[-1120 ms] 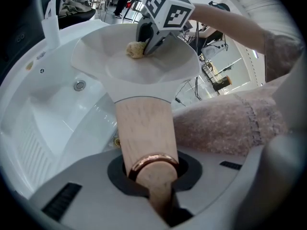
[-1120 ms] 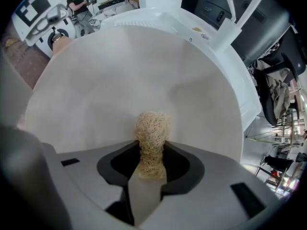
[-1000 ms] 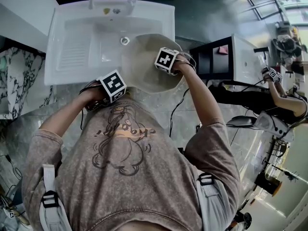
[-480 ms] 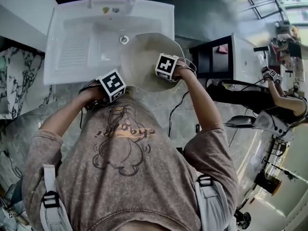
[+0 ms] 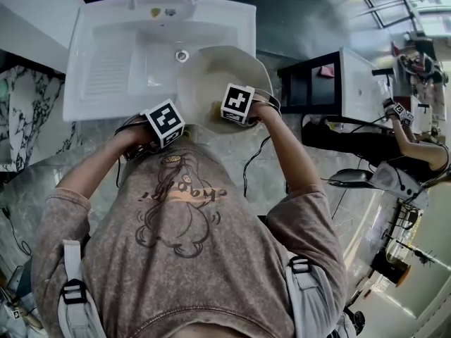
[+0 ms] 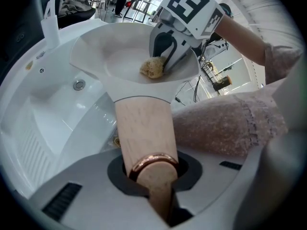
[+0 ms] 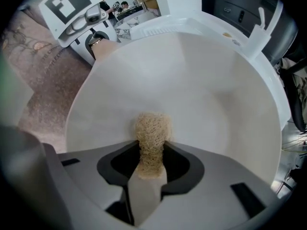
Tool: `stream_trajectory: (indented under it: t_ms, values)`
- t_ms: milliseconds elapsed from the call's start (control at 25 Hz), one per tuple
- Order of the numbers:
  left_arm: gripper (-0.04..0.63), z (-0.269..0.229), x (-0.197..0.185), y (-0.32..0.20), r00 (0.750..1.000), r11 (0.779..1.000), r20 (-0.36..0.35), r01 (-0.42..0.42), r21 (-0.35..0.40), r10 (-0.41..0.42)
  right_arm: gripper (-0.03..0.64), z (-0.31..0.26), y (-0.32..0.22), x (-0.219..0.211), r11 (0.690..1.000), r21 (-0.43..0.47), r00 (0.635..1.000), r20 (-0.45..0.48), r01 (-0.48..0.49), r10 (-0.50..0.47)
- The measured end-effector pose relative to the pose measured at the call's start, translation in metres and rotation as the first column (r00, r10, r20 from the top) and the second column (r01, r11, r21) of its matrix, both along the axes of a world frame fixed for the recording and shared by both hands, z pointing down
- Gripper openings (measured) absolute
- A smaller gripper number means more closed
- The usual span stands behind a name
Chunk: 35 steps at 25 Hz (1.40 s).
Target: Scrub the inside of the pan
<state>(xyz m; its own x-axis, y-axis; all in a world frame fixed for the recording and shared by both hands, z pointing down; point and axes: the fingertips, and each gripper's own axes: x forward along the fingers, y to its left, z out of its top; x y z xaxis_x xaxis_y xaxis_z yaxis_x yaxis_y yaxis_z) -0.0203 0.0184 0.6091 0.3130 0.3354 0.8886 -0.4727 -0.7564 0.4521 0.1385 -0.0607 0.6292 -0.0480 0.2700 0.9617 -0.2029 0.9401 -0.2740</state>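
Two clamped grips unseen overhead: left gripper point(image 6: 154, 178) on pan handle point(image 6: 144, 128), right gripper point(image 7: 150, 164) on scrubber point(image 7: 152, 132).

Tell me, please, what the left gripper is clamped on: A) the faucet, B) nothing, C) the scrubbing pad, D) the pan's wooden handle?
D: the left gripper is shut on the wooden handle, while the right gripper holds the scrubbing pad in the pan.
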Motion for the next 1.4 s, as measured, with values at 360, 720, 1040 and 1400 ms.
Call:
stream_trajectory:
  t_ms: [360,720,1040,1400]
  values:
    - [0.058,0.001,0.001,0.001,1.000,1.000,-0.001,0.011,-0.005,-0.011,0.155,0.002,0.007,-0.043,1.000,-0.020,0.993,0.120,-0.016,0.018]
    - [0.064,0.002,0.003,0.006,1.000,1.000,-0.009,0.019,-0.017,-0.019,0.153,0.007,-0.009,-0.071,0.996,0.024,0.979,0.191,-0.081,0.075]
    - [0.071,0.004,0.003,0.006,1.000,1.000,-0.011,0.017,-0.027,-0.017,0.153,0.016,-0.037,-0.086,0.980,0.136,0.966,0.231,-0.148,0.114]
    - [0.071,0.004,0.003,0.008,1.000,0.999,-0.013,0.023,-0.030,-0.024,0.153,0.023,-0.068,-0.090,0.956,0.216,0.964,0.221,-0.196,0.148]
